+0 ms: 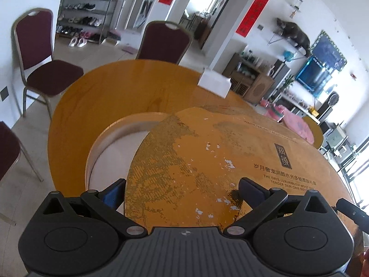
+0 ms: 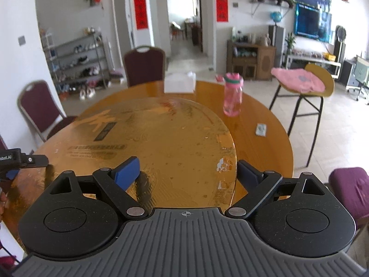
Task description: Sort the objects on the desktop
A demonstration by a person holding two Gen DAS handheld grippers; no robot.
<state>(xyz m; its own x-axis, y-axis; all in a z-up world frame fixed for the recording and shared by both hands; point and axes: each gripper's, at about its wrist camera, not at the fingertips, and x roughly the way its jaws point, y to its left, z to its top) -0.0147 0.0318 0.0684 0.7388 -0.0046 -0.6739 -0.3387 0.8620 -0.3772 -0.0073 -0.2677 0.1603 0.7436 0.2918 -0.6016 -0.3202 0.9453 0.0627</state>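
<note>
A big round golden lid (image 1: 207, 161) with printed text fills both views and hangs partly over a round box base (image 1: 103, 145) with a pale inside. My left gripper (image 1: 183, 190) is open and straddles the lid's left rim, one finger outside the edge and one over the top face. My right gripper (image 2: 188, 174) is open and straddles the lid (image 2: 161, 133) at its right rim the same way. A black finger (image 2: 34, 160) of the left gripper shows at the lid's far left edge. Whether the lid rests on the base I cannot tell.
The round wooden table (image 2: 258, 152) holds a white tissue box (image 2: 180, 82), a pink water bottle (image 2: 233, 94) and a small flat packet (image 2: 261, 129). Maroon chairs (image 1: 39, 53) stand around it. A stool with a pink cushion (image 2: 299, 80) is at the right.
</note>
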